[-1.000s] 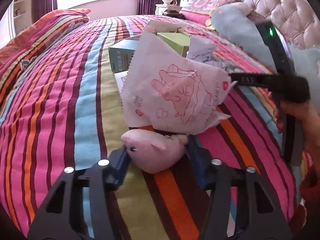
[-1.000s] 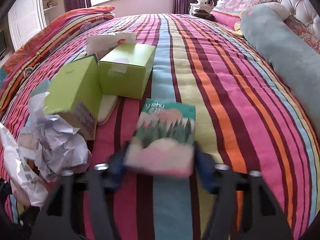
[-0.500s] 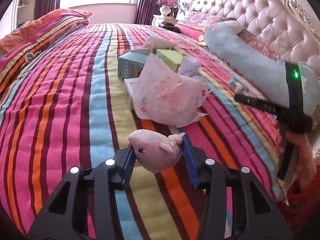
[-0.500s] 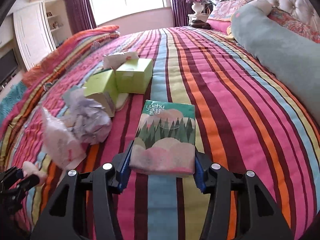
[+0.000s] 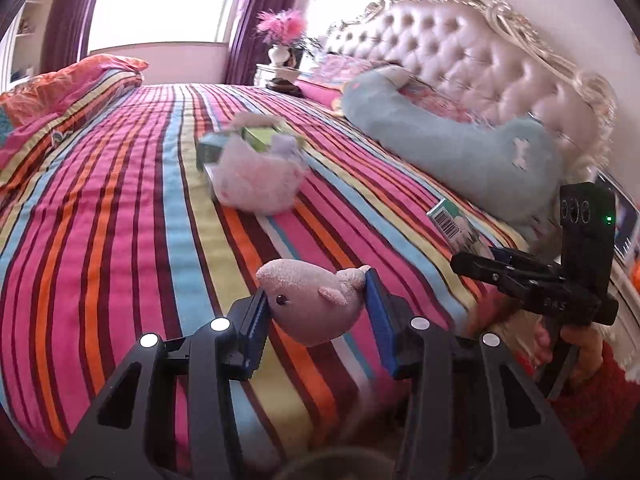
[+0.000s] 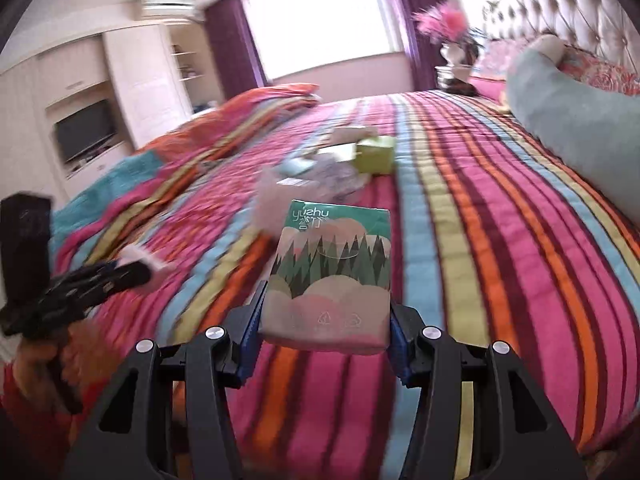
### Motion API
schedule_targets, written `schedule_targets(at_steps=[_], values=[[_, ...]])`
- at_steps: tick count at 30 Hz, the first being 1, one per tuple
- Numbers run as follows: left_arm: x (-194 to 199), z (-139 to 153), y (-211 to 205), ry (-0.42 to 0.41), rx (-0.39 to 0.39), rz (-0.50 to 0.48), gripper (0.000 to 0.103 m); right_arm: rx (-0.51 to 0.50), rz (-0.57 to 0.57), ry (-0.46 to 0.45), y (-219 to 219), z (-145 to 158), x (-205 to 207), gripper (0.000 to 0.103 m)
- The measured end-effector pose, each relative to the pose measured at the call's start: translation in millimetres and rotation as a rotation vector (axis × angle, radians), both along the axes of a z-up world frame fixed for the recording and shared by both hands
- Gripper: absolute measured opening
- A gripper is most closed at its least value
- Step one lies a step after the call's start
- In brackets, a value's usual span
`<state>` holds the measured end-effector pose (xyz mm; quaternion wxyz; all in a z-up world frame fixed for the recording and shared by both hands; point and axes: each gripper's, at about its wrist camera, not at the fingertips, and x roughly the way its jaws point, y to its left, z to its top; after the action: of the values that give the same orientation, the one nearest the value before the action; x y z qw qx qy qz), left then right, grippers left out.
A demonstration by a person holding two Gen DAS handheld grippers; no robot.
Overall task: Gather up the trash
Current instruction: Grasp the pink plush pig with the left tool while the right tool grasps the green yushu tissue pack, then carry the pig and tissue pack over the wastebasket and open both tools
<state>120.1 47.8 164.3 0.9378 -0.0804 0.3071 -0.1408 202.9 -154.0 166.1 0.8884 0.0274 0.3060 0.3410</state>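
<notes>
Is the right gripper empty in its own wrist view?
No, the right gripper is clamped on a green tissue pack printed with trees.

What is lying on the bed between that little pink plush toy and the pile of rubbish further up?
Nothing: in the left wrist view only bare striped bedspread separates the pink plush toy from the rubbish pile.

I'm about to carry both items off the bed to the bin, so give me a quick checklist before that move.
1. Left tool shut on the pink plush toy: ok.
2. Right tool shut on the green tissue pack: ok.
3. Both items lifted off the striped bedspread: ok.
4. The two tools apart from each other: ok.
5. Bin in view: not ok, neither view shows one.
6. Bed cleared: not ok, the white wrapper and green boxes remain.
</notes>
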Motion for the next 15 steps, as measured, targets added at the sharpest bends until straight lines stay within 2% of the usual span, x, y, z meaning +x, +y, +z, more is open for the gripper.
schedule_targets(at_steps=[1,5,7,9,10,11,12,15], values=[[-12.7,-3.4,-3.5,0.01,0.004,-0.01,0.044,0.003,0.028,0.011,-3.3,-6.0,-28.9,0.049],[-67.7,-34.2,-17.1,0.095,-0.004,-0.042,0.044,-0.004,0.087,0.076,-2.2,-17.1,-79.9,0.049],[-90.2,-62.7,-25.8,0.178,0.001,-0.054,0.044,-0.027,0.104,0.115,0.9,-29.0,-96.4,0.049],[-104.1,-91.8,-34.5,0.256,0.02,-0.059,0.044,-0.056,0.128,0.199,6.4,-53.2,-108.7,0.049],[-109.3,-111.4,-39.0,0.309,0.037,-0.05,0.044,-0.056,0.128,0.199,6.4,-53.2,-108.7,0.049],[-111.7,-124.2,-42.1,0.343,0.05,-0.04,0.044,-0.074,0.132,0.228,9.1,-63.4,-111.7,0.049],[-114.6,-142.6,-45.6,0.382,0.069,-0.038,0.044,-0.138,0.129,0.288,14.7,-92.2,-114.1,0.049],[-115.1,-187.4,-52.6,0.493,0.089,-0.024,0.044,-0.192,0.127,0.408,22.1,-137.3,-112.0,0.049]])
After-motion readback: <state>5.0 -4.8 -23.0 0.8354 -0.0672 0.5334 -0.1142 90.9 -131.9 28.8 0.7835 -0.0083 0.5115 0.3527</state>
